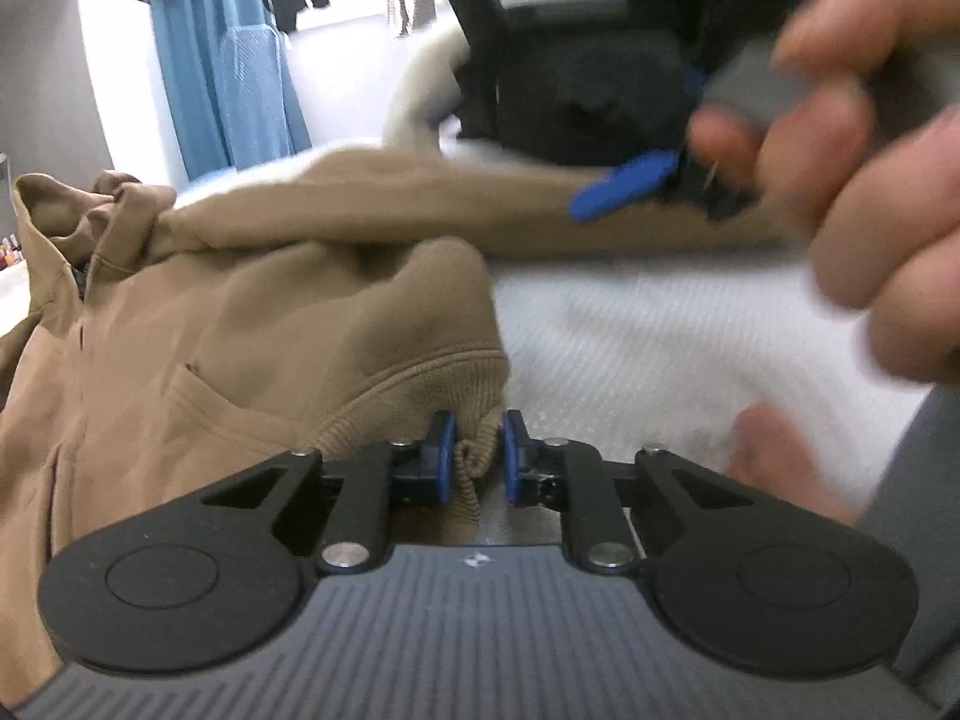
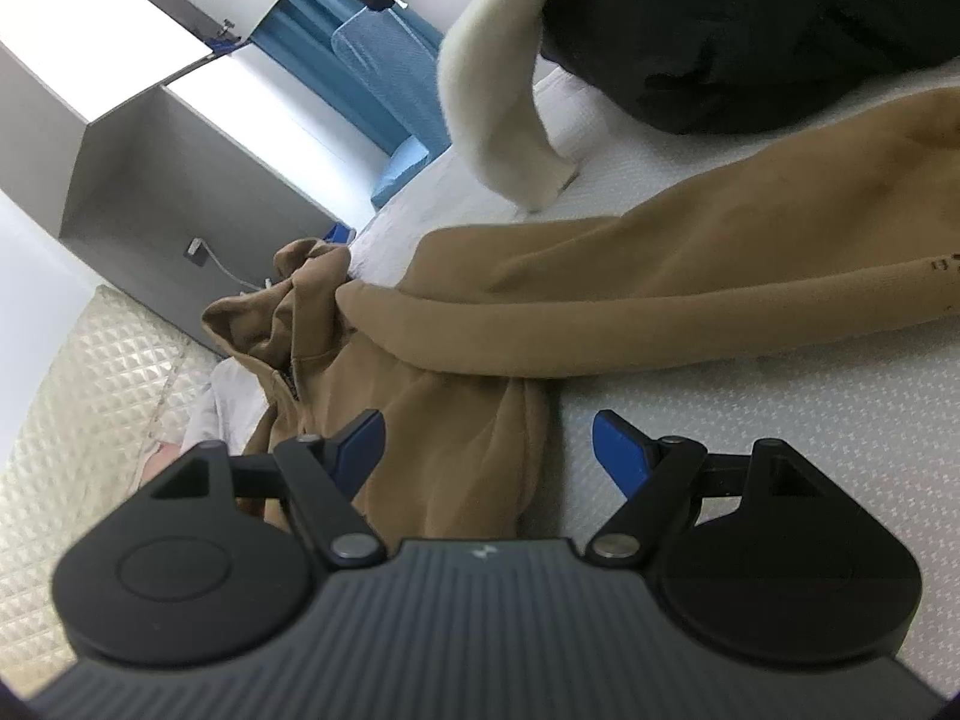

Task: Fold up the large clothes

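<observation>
A tan zip hoodie (image 1: pixel 252 312) lies on a white bed (image 1: pixel 630 336), hood to the far left, one sleeve (image 1: pixel 390 198) stretched to the right. My left gripper (image 1: pixel 475 456) is shut on the ribbed hem (image 1: pixel 420 384) of the hoodie. My right gripper (image 2: pixel 487 450) is open and empty, hovering over the hoodie body (image 2: pixel 456 438) near its edge; the long sleeve (image 2: pixel 660 294) runs to the right ahead of it. In the left wrist view the right gripper's blue finger (image 1: pixel 618 183) and the hand holding it are blurred at upper right.
A black garment (image 2: pixel 750 24) and a cream garment (image 2: pixel 498 84) lie at the far side of the bed (image 2: pixel 750 420). A grey cabinet (image 2: pixel 180 138) and blue curtain (image 2: pixel 372 60) stand beyond. A quilted mat (image 2: pixel 78 408) lies at left.
</observation>
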